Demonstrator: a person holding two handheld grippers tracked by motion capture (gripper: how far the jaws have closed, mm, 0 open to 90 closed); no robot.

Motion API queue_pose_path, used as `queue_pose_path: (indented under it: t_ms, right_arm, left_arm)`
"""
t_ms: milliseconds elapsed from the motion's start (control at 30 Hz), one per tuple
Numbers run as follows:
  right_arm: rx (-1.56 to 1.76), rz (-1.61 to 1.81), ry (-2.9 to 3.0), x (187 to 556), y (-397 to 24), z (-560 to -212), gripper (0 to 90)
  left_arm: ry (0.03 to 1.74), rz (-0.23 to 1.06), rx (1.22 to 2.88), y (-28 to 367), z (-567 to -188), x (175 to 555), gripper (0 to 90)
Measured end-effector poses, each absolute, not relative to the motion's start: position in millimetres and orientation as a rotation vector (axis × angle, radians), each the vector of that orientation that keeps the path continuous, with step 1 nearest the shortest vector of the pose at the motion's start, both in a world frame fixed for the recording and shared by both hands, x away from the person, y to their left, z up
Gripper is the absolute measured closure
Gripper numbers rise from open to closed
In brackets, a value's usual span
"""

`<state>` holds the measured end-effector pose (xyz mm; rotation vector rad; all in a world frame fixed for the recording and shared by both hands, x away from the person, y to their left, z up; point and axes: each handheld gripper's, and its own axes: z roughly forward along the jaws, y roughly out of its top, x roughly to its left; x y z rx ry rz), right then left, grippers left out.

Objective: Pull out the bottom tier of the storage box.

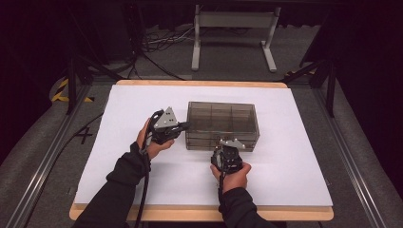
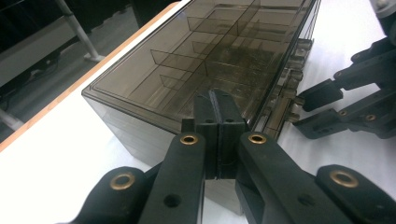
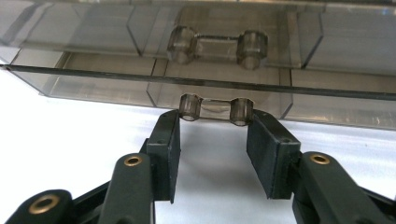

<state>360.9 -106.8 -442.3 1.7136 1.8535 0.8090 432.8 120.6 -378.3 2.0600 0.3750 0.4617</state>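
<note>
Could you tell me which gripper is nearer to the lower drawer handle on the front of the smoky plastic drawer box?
Right. The right gripper clasps the lower drawer handle between its pads. The left gripper, jaws shut, rests against the drawer box at its left end, away from that handle.

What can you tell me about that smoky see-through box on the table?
The box looks like smoke-tinted clear plastic, a low rectangular drawer case with divided compartments, apparently empty, lying flat on the white table. The right hand-held gripper clamps the lower drawer handle; the shut left hand-held gripper presses its end.
</note>
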Motion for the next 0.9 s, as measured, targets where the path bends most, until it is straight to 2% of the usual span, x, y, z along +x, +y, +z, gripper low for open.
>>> queue_pose_path:
  t_ms: [200, 300, 400, 567, 733, 900]
  right_arm:
    - [1.628, 0.819, 1.907, 353.3, -113.2, -433.8, 53.9]
    - [1.586, 0.834, 1.909, 350.6, -120.6, -429.0, 52.3]
    - [1.538, 0.849, 1.921, 347.9, -125.6, -426.2, 51.5]
    - [1.392, 0.945, 1.969, 341.7, -142.8, -418.8, 49.6]
    - [1.257, 0.995, 1.988, 334.5, -166.3, -409.3, 49.8]
    - [1.167, 1.042, 1.983, 327.5, -202.6, -402.2, 51.0]
  left_arm:
    - [0.401, 0.436, 2.025, 124.2, -379.0, 428.3, 90.0]
    - [0.411, 0.437, 2.005, 129.0, -376.3, 425.2, 85.0]
    - [0.431, 0.455, 1.975, 138.4, -373.8, 419.4, 83.9]
    - [0.473, 0.478, 1.956, 152.1, -375.7, 404.9, 74.4]
    - [0.49, 0.489, 2.005, 153.9, -386.6, 389.0, 66.6]
    - [0.545, 0.475, 2.038, 151.0, -403.8, 378.9, 49.7]
